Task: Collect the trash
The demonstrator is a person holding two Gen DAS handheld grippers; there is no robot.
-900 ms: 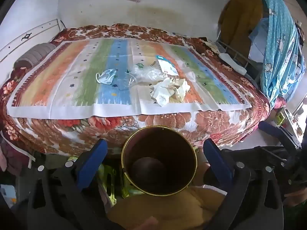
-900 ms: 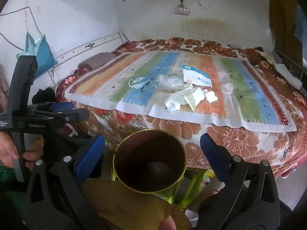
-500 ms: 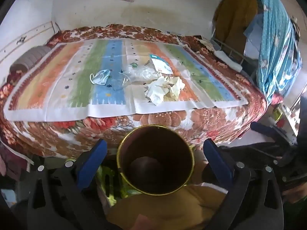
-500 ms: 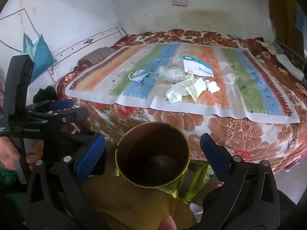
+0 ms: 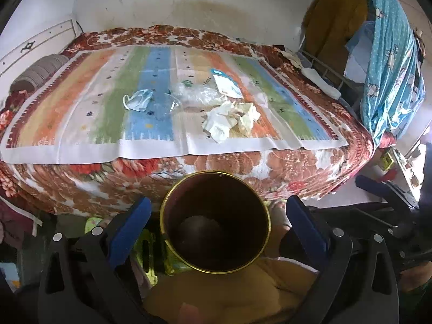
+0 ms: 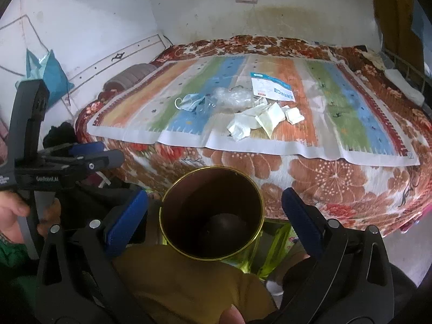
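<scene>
Trash lies mid-bed on a striped cloth [image 5: 81, 113]: crumpled white tissues [image 5: 229, 118], a blue face mask [image 5: 137, 101], clear plastic wrap [image 5: 194, 94] and a white-blue packet [image 5: 225, 86]. The same pile shows in the right wrist view: tissues [image 6: 256, 121], mask [image 6: 189, 102], packet [image 6: 271, 89]. A gold-rimmed, dark, empty-looking bin [image 5: 214, 221] [image 6: 212, 213] stands in front of the bed, between the fingers of each gripper. My left gripper [image 5: 216, 224] and right gripper [image 6: 214, 216] are both open and empty, well short of the trash.
The bed has a floral blanket [image 5: 243, 167]. A grey pillow [image 5: 37, 70] lies at its left end. Clothes and a blue cloth [image 5: 388, 62] hang at the right. The other gripper shows at left [image 6: 40, 159]. A green object [image 6: 270, 245] sits beside the bin.
Both cameras have tilted and shifted slightly, so the bed and trash sit a little differently in frame. The grippers stay open and the trash has not moved.
</scene>
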